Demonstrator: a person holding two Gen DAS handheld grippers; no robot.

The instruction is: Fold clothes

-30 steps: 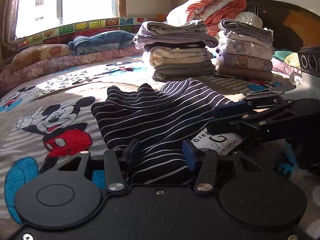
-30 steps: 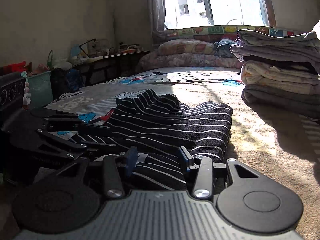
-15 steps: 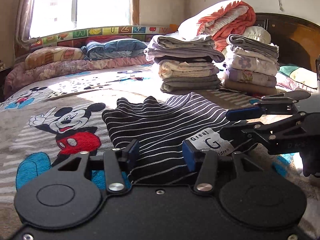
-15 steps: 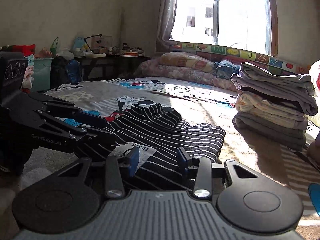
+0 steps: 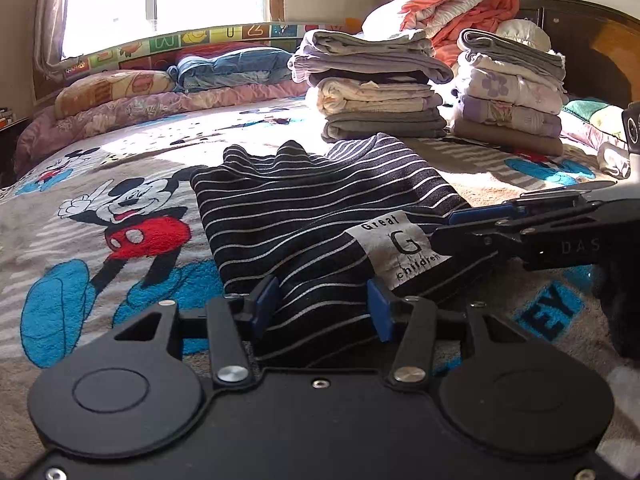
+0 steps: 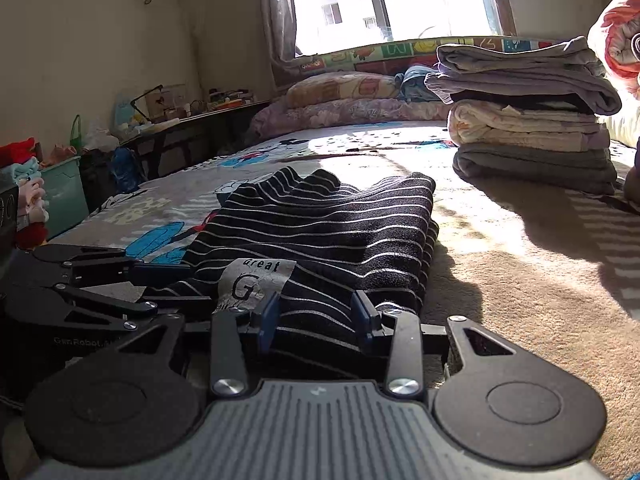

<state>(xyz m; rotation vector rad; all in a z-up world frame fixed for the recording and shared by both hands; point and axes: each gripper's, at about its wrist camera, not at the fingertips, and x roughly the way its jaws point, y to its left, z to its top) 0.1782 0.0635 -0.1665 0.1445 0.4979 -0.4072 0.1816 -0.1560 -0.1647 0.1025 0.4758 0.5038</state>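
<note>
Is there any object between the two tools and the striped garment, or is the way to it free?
Nothing visible stands in the way. The near edge of the striped garment already lies between the open fingers of the left tool and of the right tool. The folded stacks sit farther back on the bed.

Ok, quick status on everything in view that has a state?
left claw: open, fingers astride the near hem
right claw: open, fingers astride the near hem
striped garment: folded on the bed, white patch face up
left clothes stack: folded, piled
right clothes stack: folded, piled
</note>
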